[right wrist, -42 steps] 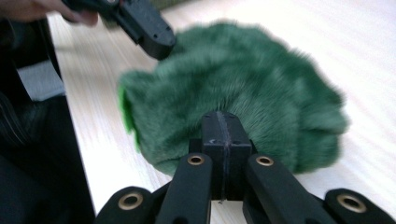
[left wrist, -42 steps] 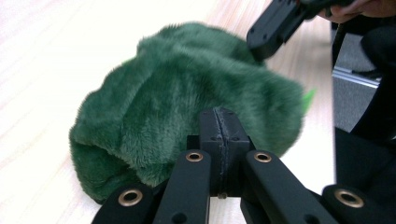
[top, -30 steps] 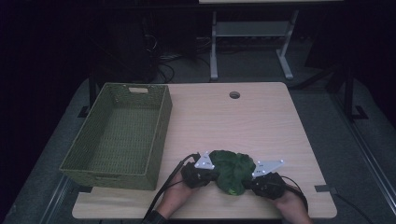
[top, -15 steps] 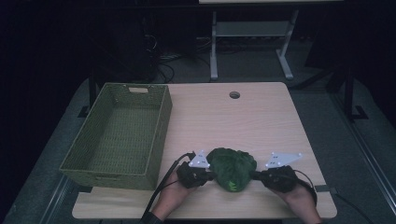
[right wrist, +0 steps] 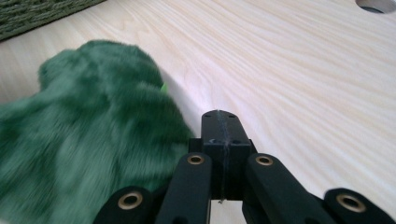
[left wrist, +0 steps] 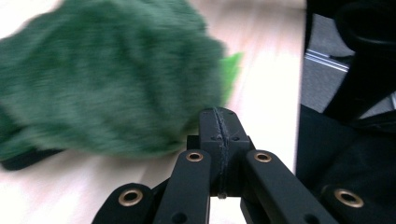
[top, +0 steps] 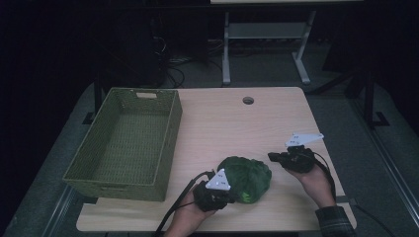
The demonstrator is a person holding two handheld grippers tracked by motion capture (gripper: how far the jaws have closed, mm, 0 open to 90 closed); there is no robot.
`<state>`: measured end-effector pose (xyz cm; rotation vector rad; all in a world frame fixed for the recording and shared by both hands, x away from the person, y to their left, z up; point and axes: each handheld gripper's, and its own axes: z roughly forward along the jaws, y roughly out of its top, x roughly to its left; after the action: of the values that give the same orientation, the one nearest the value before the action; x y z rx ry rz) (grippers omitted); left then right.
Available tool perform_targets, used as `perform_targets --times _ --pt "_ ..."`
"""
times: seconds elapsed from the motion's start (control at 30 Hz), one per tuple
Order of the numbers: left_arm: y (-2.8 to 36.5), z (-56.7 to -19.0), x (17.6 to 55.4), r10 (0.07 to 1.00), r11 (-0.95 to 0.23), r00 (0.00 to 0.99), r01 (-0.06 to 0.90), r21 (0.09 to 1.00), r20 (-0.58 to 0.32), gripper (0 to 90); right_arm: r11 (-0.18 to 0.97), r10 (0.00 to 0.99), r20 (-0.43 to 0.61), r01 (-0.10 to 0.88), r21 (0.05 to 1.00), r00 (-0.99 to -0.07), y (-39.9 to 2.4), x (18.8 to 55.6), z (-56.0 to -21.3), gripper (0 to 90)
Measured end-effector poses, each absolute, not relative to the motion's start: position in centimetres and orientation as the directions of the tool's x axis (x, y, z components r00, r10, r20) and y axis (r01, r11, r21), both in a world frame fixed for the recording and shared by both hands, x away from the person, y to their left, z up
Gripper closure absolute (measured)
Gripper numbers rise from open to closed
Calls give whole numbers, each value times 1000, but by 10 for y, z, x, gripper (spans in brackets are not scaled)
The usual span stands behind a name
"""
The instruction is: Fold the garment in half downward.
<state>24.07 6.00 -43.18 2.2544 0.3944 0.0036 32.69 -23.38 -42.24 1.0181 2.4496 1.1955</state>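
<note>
A fuzzy dark-green plush (top: 245, 178), bunched into a mound, is lying on the table (top: 232, 128) near its front edge. The left hand-held gripper (top: 232, 197) is sitting just beside it, jaws pressed together; the right hand-held gripper (top: 274, 157), also pressed together, is hovering apart. The high view is showing a woven basket (top: 170, 129). In the left gripper view the plush is looking blurred.

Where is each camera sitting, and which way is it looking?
High view: above the table, looking forward and down; both hands, left gripper, right gripper.
Left gripper view: on that gripper, along its shut jaws at the green fuzzy toy.
Right gripper view: along shut jaws, toward the basket.
All share the toy.
</note>
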Motion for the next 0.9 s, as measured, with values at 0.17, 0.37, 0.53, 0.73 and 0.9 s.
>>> perform_targets --times 0.17,0.37,0.53,0.73,0.9 --pt "47 -443 233 254 -611 954 287 738 -160 897 448 652 97 485 751 -752 -217 345 -424 900" --pt "41 -454 243 279 -622 951 283 730 -131 897 478 615 125 494 726 -778 -199 360 -434 900" --pt "39 -463 252 314 -638 942 300 709 -116 897 518 583 154 511 686 -798 -191 364 -446 900" --pt "38 -467 260 327 -664 942 288 690 -79 898 542 556 179 517 663 -812 -187 362 -455 900" --pt "41 -465 266 340 -670 939 285 685 -59 897 544 557 185 524 655 -810 -189 359 -455 900"
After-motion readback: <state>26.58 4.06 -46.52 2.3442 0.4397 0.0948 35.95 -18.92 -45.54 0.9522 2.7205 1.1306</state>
